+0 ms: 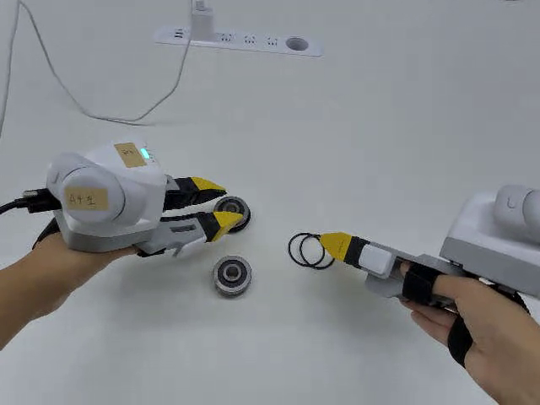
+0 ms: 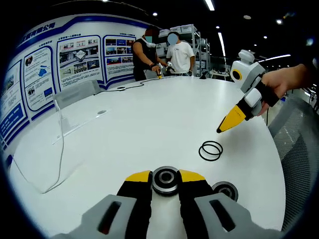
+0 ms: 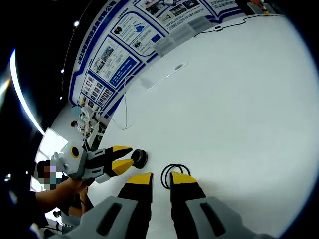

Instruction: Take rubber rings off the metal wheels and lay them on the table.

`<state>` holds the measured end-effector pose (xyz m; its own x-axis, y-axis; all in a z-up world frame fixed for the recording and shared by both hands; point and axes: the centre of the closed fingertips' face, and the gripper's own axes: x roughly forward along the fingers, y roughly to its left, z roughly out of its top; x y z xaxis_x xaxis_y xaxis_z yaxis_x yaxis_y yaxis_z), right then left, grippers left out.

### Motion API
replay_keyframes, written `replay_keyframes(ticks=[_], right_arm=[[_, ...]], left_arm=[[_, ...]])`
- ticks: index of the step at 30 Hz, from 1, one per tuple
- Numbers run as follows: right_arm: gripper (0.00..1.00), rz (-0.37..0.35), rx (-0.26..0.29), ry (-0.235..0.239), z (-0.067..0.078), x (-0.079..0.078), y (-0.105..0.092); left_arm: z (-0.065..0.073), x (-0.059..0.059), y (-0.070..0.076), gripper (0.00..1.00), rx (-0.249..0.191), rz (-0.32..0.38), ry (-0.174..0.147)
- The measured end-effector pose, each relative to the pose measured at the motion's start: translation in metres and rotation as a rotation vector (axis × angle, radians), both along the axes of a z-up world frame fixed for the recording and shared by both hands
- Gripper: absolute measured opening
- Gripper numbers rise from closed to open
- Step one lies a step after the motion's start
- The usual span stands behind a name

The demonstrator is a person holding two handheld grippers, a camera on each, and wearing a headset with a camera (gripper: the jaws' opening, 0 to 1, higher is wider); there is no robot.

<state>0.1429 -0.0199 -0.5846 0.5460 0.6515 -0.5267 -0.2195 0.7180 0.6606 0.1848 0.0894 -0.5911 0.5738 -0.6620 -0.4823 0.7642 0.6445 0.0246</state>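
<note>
Left tool [image 2: 166, 177] clamped the wheel [image 2: 166, 182]; right tool [image 3: 160, 178], jaws slightly apart and empty, should pinch only the wheel's rubber edge.

On the white tabletop [image 1: 380, 126], a small round metal wheel [image 1: 230, 211] sits between the jaws of the left gripper [image 1: 221, 202], and a second round metal wheel [image 1: 232, 275] lies near at its 6 o'clock. Two overlapping black rubber rings [image 1: 308, 251] lie flat at the first wheel's 3 o'clock, with the right gripper [image 1: 337, 245] just beside them at their 3 o'clock. A long white plastic power strip [image 1: 239, 39] lies well apart at 12 o'clock.
</note>
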Motion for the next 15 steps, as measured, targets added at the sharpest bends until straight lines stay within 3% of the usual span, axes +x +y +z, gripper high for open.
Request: replay_keyframes(ticks=[15], right_arm=[[0.14, 0.009, 0.02, 0.004, 0.0016, 0.0018, 0.0052]], left_arm=[[-0.006, -0.0026, 0.0004, 0.15, 0.007, -0.019, 0.015]])
